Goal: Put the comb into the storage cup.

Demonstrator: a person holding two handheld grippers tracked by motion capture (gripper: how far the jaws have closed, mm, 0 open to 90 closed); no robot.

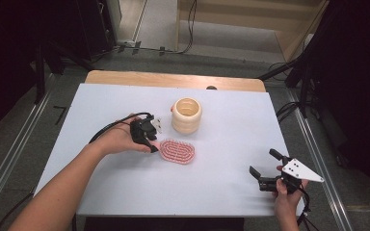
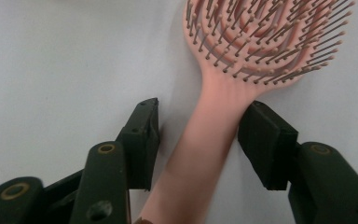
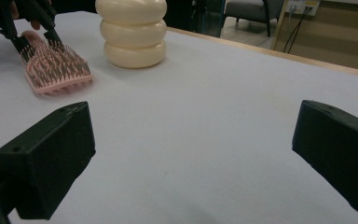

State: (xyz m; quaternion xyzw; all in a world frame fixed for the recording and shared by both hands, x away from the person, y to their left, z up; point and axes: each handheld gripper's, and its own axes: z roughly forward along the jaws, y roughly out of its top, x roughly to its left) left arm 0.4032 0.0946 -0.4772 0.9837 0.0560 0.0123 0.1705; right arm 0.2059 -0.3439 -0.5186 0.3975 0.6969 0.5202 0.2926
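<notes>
Left gripper (image 2: 199, 135) sits low over the table, jaws spread to either side of the hairbrush (image 2: 242, 70) handle. One pad looks to touch the handle where it meets the brush head; the other pad stands off it with a gap, so the jaws are open around the handle, not clamped. In the high view the left gripper (image 1: 150, 142) is held by the left hand (image 1: 120, 137), just on the handle side of the hairbrush (image 1: 177, 150), with its cable looping back over the wrist.

Hairbrush is pink, oval head, bristles up, lying flat on the white table (image 1: 125, 192). Its handle end is under the gripper and points toward the person's left. From the right gripper view the hairbrush (image 3: 56, 67) shows with the other gripper's black fingers at its far end.

Just behind the hairbrush, away from the person, stands a cream ribbed cup (image 1: 186, 115), upright, open top, near the brush but not touching it. It reads as three stacked rings in the right gripper view (image 3: 131, 32).

Right gripper (image 1: 266, 167) is well apart from the hairbrush, near the table's front right corner, held by the right hand (image 1: 285, 190), grey plate on top. Its jaws are wide apart with nothing between them but bare table (image 3: 214, 140).
</notes>
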